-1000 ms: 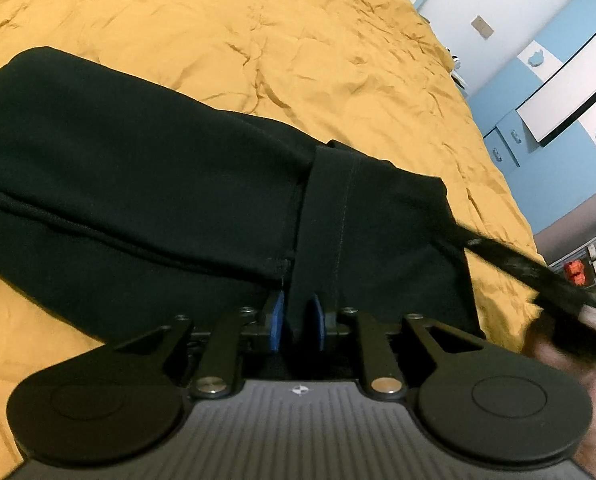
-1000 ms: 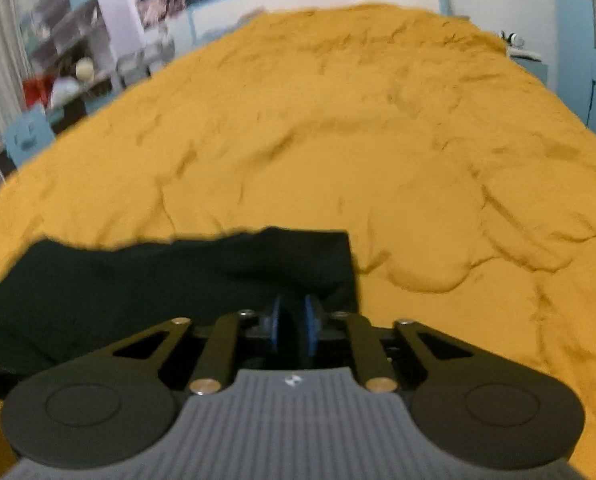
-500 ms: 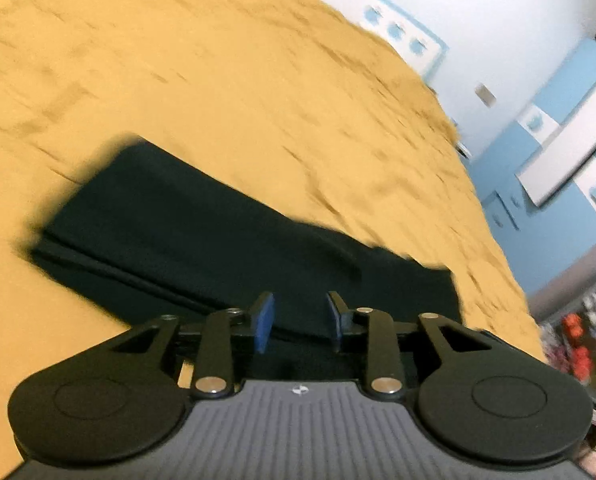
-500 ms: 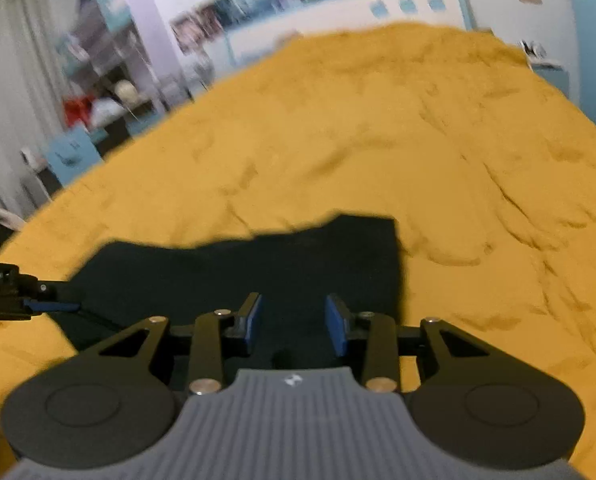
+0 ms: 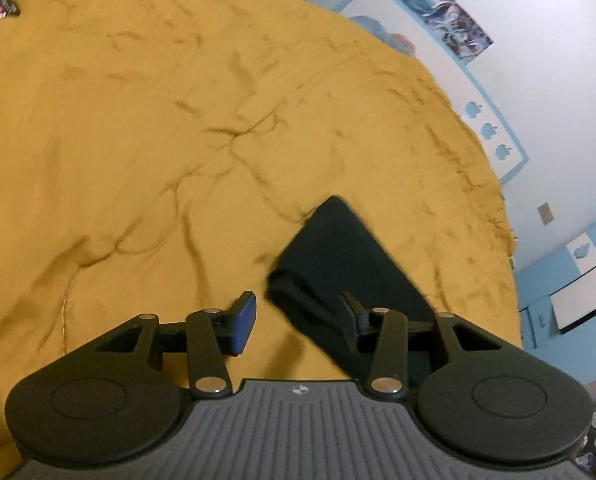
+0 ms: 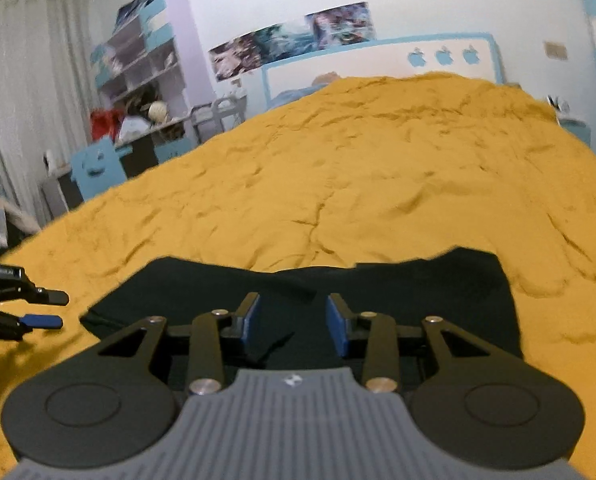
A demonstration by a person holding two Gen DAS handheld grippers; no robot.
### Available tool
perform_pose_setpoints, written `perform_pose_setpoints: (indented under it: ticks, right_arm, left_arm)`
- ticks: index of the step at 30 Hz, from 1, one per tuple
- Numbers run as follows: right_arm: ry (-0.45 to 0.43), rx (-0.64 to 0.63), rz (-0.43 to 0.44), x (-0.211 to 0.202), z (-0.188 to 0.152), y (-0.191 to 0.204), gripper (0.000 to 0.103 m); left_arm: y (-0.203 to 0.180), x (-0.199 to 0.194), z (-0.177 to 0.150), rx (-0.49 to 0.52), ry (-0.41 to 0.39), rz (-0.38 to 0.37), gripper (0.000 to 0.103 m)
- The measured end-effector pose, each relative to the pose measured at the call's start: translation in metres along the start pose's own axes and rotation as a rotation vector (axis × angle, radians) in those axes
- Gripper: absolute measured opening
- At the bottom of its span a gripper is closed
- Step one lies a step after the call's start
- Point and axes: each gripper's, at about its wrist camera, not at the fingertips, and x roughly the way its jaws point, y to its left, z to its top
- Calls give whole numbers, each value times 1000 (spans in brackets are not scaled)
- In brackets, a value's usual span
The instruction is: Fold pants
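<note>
the pants (image 6: 338,292), black, lie folded into a flat rectangular bundle on the mustard-yellow bedspread (image 6: 378,168), near its close edge. the fabric lies flat, with one layer's edge running across the top face.

right gripper (image 6: 292,320): jaws apart and opening. it hangs over the middle of the bundle; nothing is between the blue pads (image 6: 253,320), which stand clear of the cloth.

left gripper (image 5: 295,316): jaws apart and opening. in its own view the gap sits over the bundle's left end, where the pants (image 5: 346,264) run away to the upper right; the left blue pad (image 5: 245,326) is over bare bedspread (image 5: 137,120), the right finger over the black fabric. no cloth is pinched. in the right wrist view the same gripper (image 6: 45,310) appears at the far left edge, fingers pointing toward the bundle's left end and just short of it.

a headboard (image 6: 378,64) with blue apple shapes stands at the far end of the bed; shelves (image 6: 137,64) and a white curtain (image 6: 21,92) are at left.
</note>
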Motion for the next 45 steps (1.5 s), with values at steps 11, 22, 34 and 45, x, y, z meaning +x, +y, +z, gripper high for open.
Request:
perform_pose_setpoints:
  ticks: [11,22,34,45]
  right_arm:
    - [139,-153,16,74,-14,20,36]
    - [212,-118,36,106,-40,15,41]
    - [220,-86,51,107,-39,11,42]
    - [233,-107,18,93,-37,26,40]
  left_arm:
    - [19,42,-4,-191,-15,-95,59]
    - [15,65,-18,-236,-129,-94,50]
    - [3,63,-16,-269,-145,-63,15]
    - [-17,56,-11,-246,-148,-27,14]
